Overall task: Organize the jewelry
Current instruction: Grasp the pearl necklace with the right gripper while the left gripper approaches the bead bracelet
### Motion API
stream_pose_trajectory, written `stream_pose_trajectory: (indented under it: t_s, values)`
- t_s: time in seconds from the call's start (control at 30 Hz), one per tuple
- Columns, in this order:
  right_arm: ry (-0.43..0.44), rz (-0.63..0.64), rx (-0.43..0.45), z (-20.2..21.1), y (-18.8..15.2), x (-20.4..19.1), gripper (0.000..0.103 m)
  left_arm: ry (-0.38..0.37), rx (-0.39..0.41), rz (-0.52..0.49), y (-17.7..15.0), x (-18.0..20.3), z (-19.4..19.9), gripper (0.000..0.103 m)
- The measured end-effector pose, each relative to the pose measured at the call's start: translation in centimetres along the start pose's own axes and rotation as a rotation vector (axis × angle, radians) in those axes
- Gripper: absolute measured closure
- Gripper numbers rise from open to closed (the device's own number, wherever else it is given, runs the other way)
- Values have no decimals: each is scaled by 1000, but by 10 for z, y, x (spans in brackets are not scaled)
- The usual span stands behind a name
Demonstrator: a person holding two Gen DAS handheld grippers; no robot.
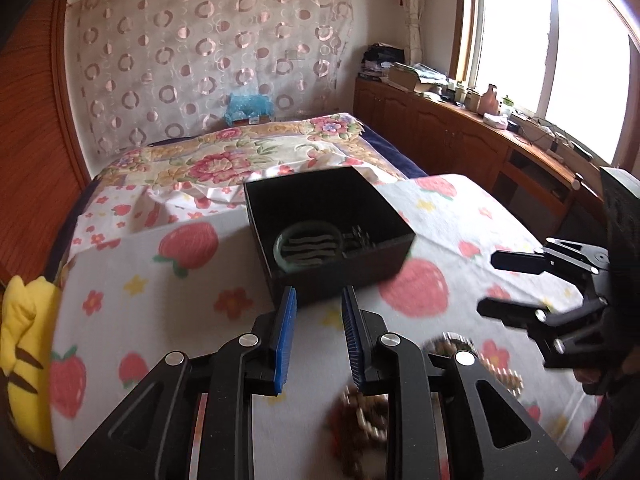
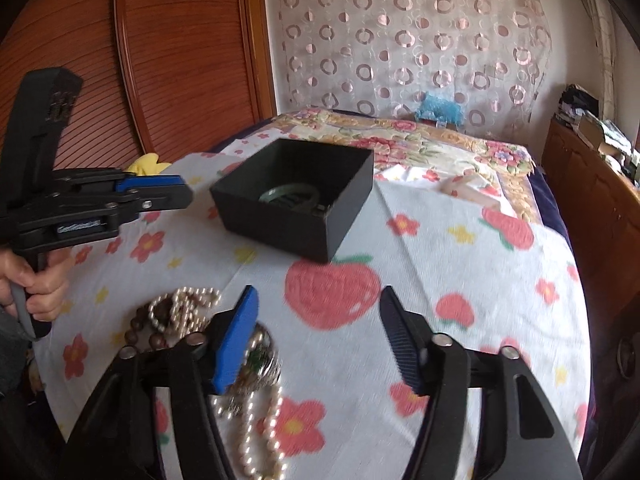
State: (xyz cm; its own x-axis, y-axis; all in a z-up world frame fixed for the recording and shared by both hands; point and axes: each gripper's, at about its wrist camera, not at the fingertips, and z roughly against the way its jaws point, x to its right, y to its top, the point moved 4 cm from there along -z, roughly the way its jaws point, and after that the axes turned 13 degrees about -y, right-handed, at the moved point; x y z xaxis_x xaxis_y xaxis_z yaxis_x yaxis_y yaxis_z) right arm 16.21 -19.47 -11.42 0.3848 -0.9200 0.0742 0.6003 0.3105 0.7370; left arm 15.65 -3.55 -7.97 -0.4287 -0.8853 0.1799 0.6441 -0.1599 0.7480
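A black open box (image 1: 340,268) (image 2: 288,228) sits on the strawberry-print cloth; a green bangle (image 1: 308,248) (image 2: 286,196) lies inside it. A heap of pearl strands (image 2: 256,420) and brown beads (image 2: 140,332) lies on the cloth near me; it is blurred in the left wrist view (image 1: 368,416). My left gripper (image 1: 319,332) (image 2: 180,196) is open and empty, short of the box and above the heap. My right gripper (image 2: 316,340) (image 1: 490,282) is open and empty, just right of the heap.
The cloth (image 2: 440,272) covers a bed with a floral quilt (image 1: 224,160). A yellow plush toy (image 1: 24,344) lies at the left edge. A wooden cabinet (image 1: 460,136) with clutter runs under the window at right. A wooden headboard (image 2: 180,52) stands behind.
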Motion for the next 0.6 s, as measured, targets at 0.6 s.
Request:
stream_pose_trajectory:
  t_s: [0.6]
  values:
    - [52,36,-86,-4,-28,-32,75,-34,-8,60,-63,10,32,81]
